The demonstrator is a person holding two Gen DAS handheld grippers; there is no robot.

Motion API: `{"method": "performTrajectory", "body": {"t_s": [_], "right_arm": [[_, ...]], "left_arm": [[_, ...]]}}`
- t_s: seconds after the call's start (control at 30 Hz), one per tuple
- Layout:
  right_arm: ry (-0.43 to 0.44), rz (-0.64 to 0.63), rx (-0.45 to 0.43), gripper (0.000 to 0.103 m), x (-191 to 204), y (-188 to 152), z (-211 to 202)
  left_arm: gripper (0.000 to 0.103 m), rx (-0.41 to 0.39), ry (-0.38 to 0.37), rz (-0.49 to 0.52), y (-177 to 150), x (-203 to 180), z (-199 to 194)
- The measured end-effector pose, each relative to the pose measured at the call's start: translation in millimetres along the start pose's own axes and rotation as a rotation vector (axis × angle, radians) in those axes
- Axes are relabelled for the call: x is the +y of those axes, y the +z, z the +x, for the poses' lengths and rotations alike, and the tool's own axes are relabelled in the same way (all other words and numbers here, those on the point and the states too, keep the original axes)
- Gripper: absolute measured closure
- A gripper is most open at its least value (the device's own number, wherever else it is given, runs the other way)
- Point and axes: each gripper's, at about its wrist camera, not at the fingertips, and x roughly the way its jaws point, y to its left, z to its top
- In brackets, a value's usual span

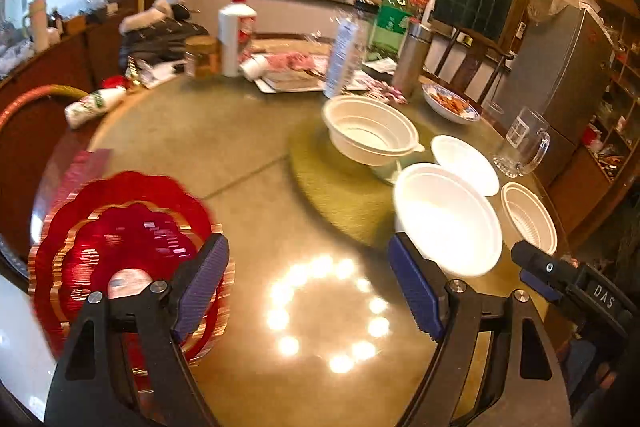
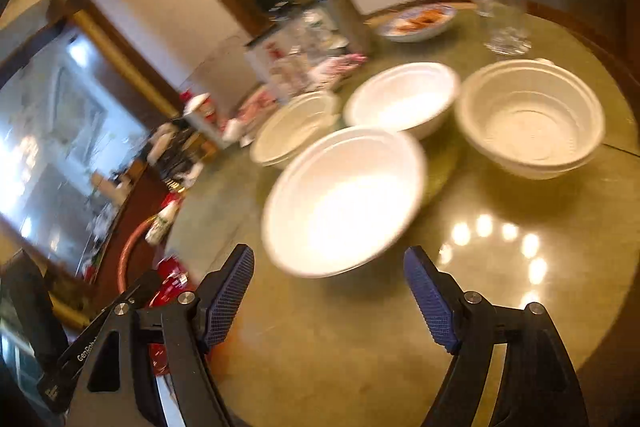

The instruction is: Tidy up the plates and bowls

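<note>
A stack of red scalloped plates (image 1: 132, 247) with gold rims lies at the table's near left, partly under the left finger of my left gripper (image 1: 308, 243). That gripper is open, with only bare table between its pads. Several white bowls stand to the right: a smooth near one (image 1: 448, 219), a stacked pair (image 1: 372, 131), a shallow one (image 1: 466, 163) and a ribbed one (image 1: 528, 217). My right gripper (image 2: 328, 253) is open just short of the near bowl (image 2: 344, 199), touching nothing. The ribbed stack (image 2: 532, 119) stands at the right of that view.
A round green mat (image 1: 332, 183) lies under the middle bowls. A glass mug (image 1: 520, 143), a dish of food (image 1: 450, 103), a steel flask (image 1: 412, 59), a green bottle (image 1: 390, 19) and other clutter fill the far side. Chairs stand behind the table.
</note>
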Motion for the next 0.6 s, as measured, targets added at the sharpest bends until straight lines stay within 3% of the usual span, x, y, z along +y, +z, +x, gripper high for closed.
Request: {"method": "performTrajectory", "body": {"t_s": [0.17,0.33,0.53,0.57,0.6], "right_arm": [[0.008,0.067,0.068,0.024,-31.5,12.8,19.1],[0.001,0.131,0.088,0.037,-47.7,22.5,36.1],[-0.039,0.162,0.105,0.053,-53.3,36.6,58.0],[-0.047,0.158,0.111,0.058,-52.6,36.6,61.7],[-0.056,0.157,0.115,0.064,-53.2,36.6,64.3]], "left_arm": [[0.021,0.091,-0.035,-0.033,6.3,-24.5,38.4],[0.021,0.148,-0.040,-0.045,8.0,-42.9,69.2],[0.021,0.159,-0.038,-0.031,10.5,-59.5,87.4],[0.022,0.160,-0.027,-0.020,10.2,-62.3,89.7],[0.033,0.163,-0.014,-0.003,9.3,-64.5,92.8]]}}
